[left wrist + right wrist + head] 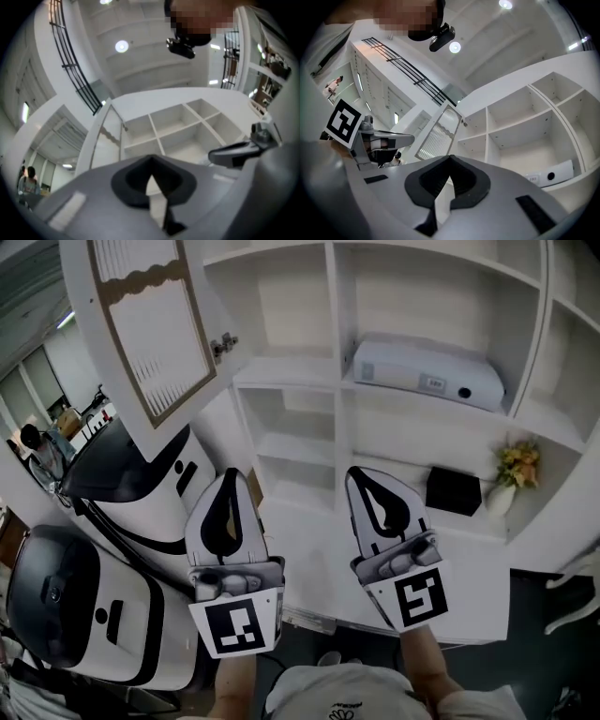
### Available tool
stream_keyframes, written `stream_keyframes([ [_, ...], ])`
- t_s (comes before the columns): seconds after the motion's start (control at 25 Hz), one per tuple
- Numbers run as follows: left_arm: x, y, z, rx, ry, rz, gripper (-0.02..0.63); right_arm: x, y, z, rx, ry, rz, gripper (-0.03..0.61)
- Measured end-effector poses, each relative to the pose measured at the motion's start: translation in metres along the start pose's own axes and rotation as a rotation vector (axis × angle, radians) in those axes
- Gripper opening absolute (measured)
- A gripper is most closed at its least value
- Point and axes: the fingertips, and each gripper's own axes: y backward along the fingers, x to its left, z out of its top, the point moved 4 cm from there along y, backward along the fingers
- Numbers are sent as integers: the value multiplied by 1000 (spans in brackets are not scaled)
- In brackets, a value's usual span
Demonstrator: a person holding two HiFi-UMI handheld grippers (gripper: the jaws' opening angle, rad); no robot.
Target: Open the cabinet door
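Observation:
The white cabinet point(337, 381) stands in front of me with open shelves. Its slatted door point(150, 324) hangs swung wide to the upper left, its small knob point(223, 345) at the free edge. My left gripper point(228, 474) is shut and empty, low in front of the left shelf column. My right gripper point(361, 474) is beside it, also shut with nothing in it. Neither touches the cabinet. In the left gripper view the jaws point(151, 159) meet below the open door point(105, 136). The right gripper view shows its tip point(450, 159) under the door point(438, 133).
A white projector point(427, 373) lies on a middle shelf. Below it sit a black box point(454, 490) and a vase of flowers point(514, 470). Two white and black machines point(141, 512) point(56, 601) stand at the left. A person point(33, 442) is far off at the left.

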Motion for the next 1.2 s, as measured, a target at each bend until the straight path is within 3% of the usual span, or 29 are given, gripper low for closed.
stream_keyframes([
  [0.32, -48, 18, -55, 116, 126, -80, 6, -3, 36, -38, 104, -32, -92, 0],
  [0.68, -85, 36, -96, 235, 197, -145, 6, -11, 68, -73, 221, -22, -167, 0],
  [1.2, -91, 34, -100, 242, 196, -171, 6, -13, 73, -82, 254, -26, -180, 0],
])
